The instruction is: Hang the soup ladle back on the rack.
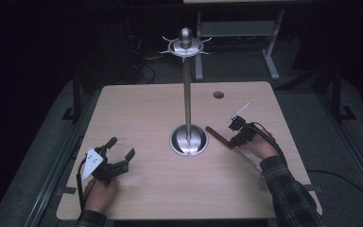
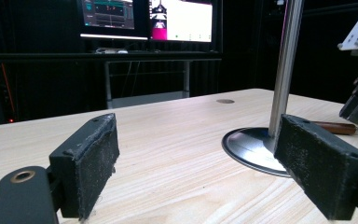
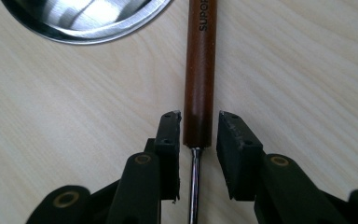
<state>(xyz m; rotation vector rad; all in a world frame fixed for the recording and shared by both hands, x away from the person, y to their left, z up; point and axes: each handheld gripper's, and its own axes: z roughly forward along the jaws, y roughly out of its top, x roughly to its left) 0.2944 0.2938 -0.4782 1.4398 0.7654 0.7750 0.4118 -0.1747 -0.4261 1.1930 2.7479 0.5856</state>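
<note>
A utensil with a brown wooden handle [image 1: 217, 136] and a thin metal shaft lies on the table, right of a steel stand's round base [image 1: 188, 140]. My right gripper [image 1: 231, 142] points down over the shaft end of the handle. In the right gripper view, the handle [image 3: 200, 70] runs between the jaws of my right gripper [image 3: 199, 121]. Its pads stand close on either side with a thin gap, so it is open. My left gripper [image 1: 122, 146] rests at the table's front left. It is wide open with nothing between its pads [image 2: 93, 163].
The stand's tall pole [image 1: 187, 94] rises from the table's middle to a hooked top [image 1: 185, 46]. A round cable hole [image 1: 218, 94] sits at the back of the wooden table [image 1: 137, 109]. Monitors [image 2: 147, 18] glow on a desk beyond.
</note>
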